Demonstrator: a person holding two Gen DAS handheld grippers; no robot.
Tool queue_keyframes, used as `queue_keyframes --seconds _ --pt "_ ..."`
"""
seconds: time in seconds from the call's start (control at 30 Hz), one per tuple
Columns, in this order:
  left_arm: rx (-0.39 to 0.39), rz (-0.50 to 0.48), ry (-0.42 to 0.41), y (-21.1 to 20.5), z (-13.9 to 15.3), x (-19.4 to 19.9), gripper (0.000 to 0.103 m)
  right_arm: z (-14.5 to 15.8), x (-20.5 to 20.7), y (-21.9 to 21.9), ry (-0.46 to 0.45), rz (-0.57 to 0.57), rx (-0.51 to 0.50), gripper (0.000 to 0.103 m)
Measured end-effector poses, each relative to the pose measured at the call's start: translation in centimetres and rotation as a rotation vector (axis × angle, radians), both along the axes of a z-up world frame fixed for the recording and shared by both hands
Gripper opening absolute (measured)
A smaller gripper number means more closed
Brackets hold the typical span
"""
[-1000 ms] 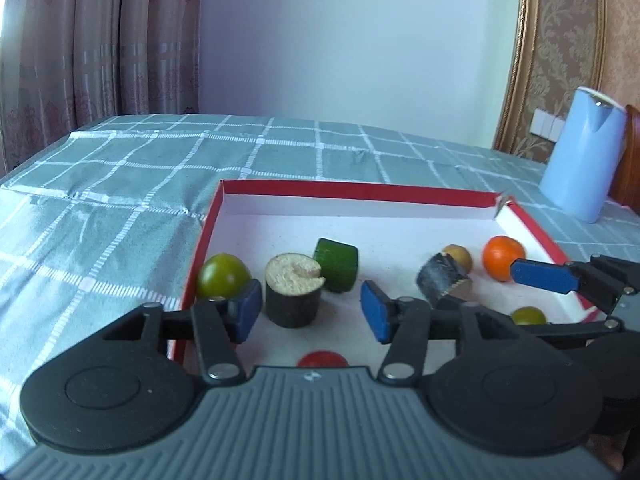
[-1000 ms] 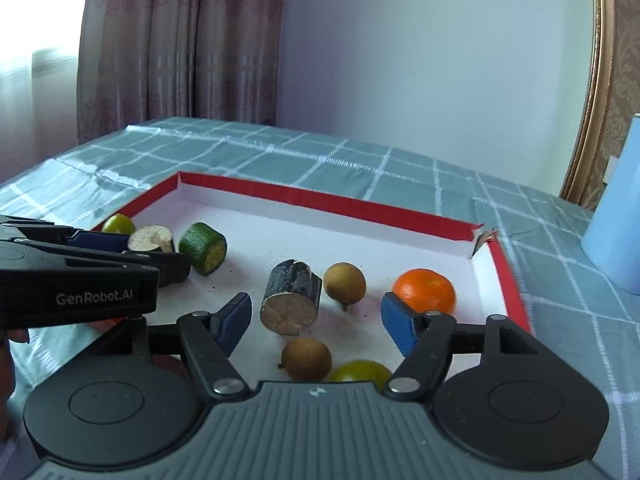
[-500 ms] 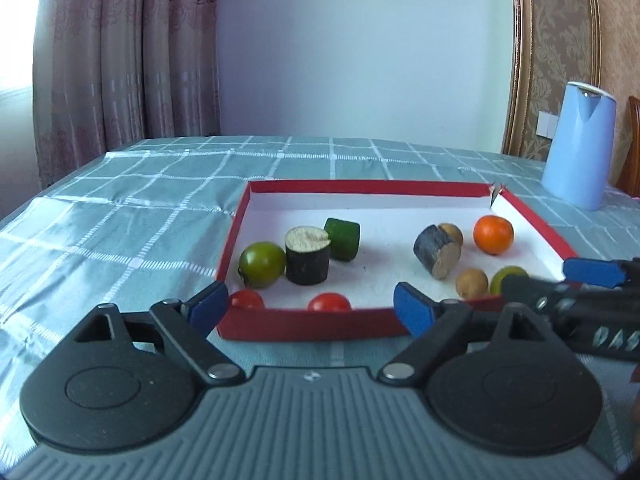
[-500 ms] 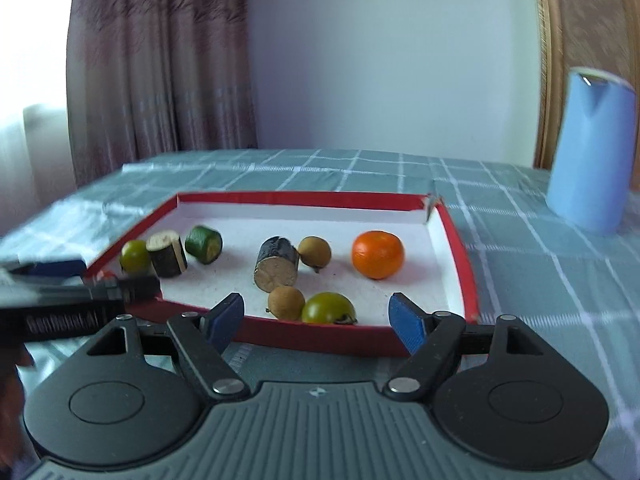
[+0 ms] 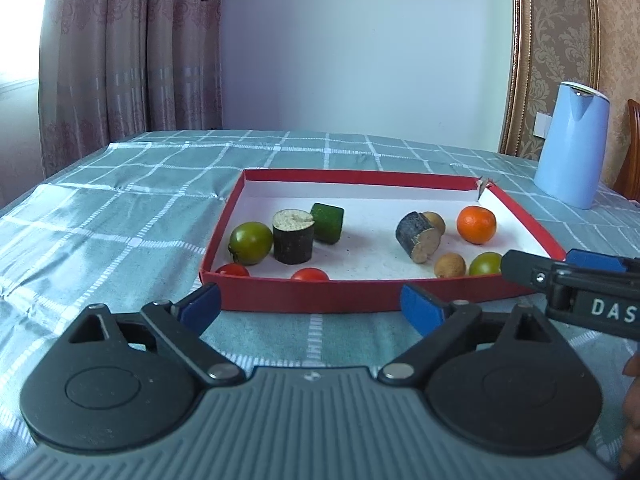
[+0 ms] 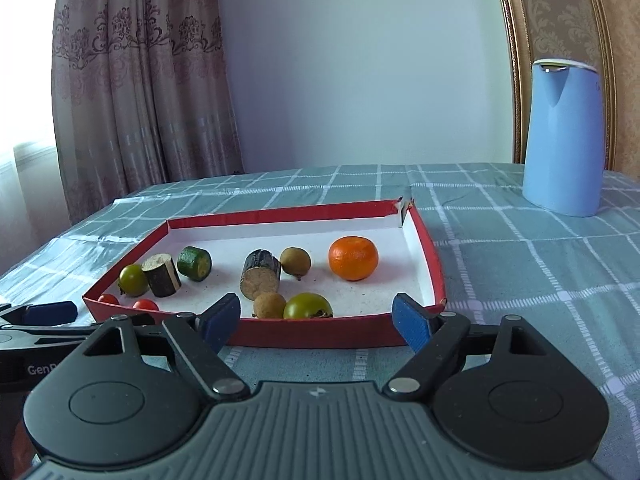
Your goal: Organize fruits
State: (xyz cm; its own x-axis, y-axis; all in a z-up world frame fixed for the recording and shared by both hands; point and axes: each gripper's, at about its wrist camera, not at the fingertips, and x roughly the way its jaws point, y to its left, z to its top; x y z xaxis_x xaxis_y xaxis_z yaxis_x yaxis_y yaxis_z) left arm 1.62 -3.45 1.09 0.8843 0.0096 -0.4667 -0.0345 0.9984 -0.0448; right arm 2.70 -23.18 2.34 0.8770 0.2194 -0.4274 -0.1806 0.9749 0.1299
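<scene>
Both the left gripper point(image 5: 310, 308) and right gripper point(image 6: 316, 320) have just been opening, wide and empty, short of the tray point(image 5: 340, 300). The fruits lie inside; the orange point(image 6: 353, 258) looks light, firm, rollable: grip across its middle

I see table point(image 5: 120, 216) under teal checked cloth; red tray point(image 5: 360, 298) mid-table, blue kettle point(image 6: 564, 136) near far right corner.

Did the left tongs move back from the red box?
Yes. The left tongs pulled back toward the camera side: before, their tips were inside the red box beside the dark cut stub; now they sit outside its near wall, open and empty.
</scene>
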Motion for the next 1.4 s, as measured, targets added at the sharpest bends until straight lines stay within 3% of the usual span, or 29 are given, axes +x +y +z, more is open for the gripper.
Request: queue_keyframes --seconds 1.4 --pt "0.069 0.033 -0.075 -0.7 0.4 -2.7 0.103 -0.1 -0.3 0.2 -0.001 0.010 -0.008 0.084"
